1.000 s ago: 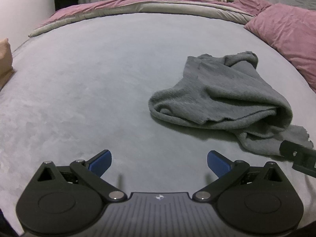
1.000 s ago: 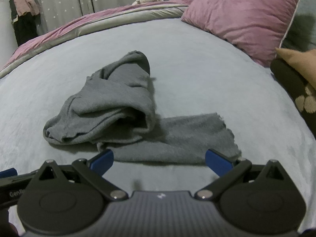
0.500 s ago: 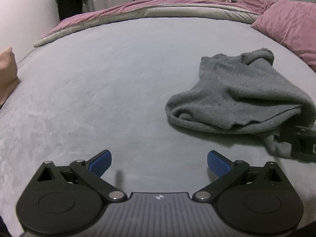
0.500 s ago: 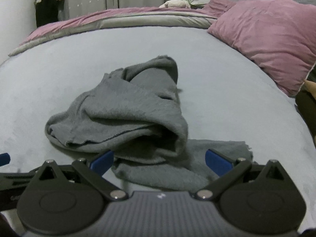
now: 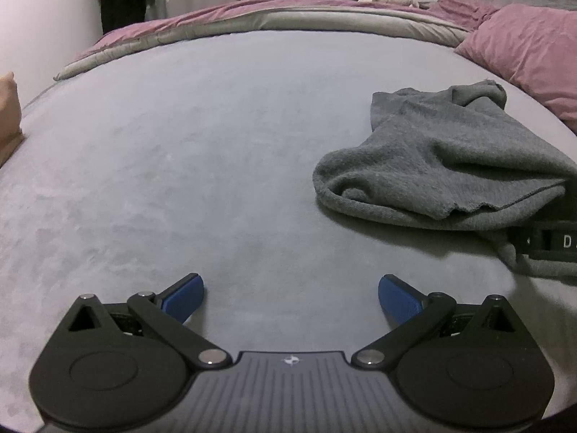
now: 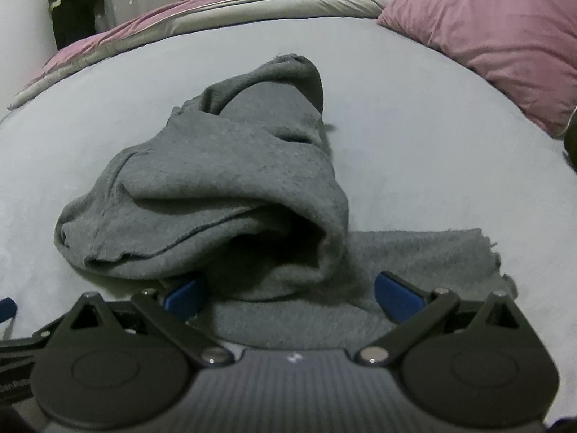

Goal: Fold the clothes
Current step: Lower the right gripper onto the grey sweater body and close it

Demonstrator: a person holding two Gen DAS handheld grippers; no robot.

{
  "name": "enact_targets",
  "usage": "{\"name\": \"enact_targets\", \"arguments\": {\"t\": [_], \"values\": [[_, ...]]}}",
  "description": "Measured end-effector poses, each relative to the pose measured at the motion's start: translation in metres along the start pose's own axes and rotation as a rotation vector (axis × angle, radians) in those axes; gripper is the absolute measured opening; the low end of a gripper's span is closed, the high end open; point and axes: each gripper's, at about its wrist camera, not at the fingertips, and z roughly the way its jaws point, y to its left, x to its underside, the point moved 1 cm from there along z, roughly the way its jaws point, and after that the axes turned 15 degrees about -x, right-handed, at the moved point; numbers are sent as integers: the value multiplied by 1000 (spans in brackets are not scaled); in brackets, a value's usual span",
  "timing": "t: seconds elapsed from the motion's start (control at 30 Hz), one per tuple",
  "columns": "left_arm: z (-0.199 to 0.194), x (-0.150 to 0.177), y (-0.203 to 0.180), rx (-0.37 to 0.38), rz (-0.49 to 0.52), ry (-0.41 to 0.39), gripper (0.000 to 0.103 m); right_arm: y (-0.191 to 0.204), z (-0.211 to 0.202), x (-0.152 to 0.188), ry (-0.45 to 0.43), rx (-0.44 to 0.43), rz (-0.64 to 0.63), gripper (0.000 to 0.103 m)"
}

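— Knitwear first: where is it?
— Grey knitted garment (image 6: 223, 180) lies crumpled on the grey bedspread (image 5: 180, 166), a flat strip trailing toward the pink pillow (image 6: 497, 36).
— And the tools?
— Right gripper (image 6: 288, 294) spread wide, its blue pads over the near edge, nothing pinched. Left gripper (image 5: 290, 290) also wide apart, over bare bedspread, garment off to its right.
— Step?
— Reaching in, I'd judge. Next: pinch an edge and spread the heap flat.
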Motion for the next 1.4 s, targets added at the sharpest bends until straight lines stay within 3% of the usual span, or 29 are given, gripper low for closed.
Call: {"name": "enact_targets", "arguments": {"t": [0.5, 0.73, 1.0, 1.2, 1.3, 1.37, 1.4], "values": [[-1, -2, 8, 32, -19, 5, 103, -2, -5, -1, -18, -15, 9, 103], [-7, -9, 13, 12, -36, -30, 103, 11, -25, -5, -107, -41, -31, 102], [-10, -16, 24, 8, -83, -55, 103, 21, -28, -7, -133, -61, -73, 80], [-10, -17, 25, 12, -93, -56, 103, 21, -28, -7, -134, -62, -75, 56], [-10, -17, 24, 15, -93, -59, 103, 21, -28, -6, -135, -61, -76, 40], [-10, -18, 24, 19, -99, -57, 103, 20, -29, -6, -145, -55, -72, 22], [-10, -19, 24, 22, -104, -55, 103, 19, -30, -7, -149, -54, -67, 20]]}}
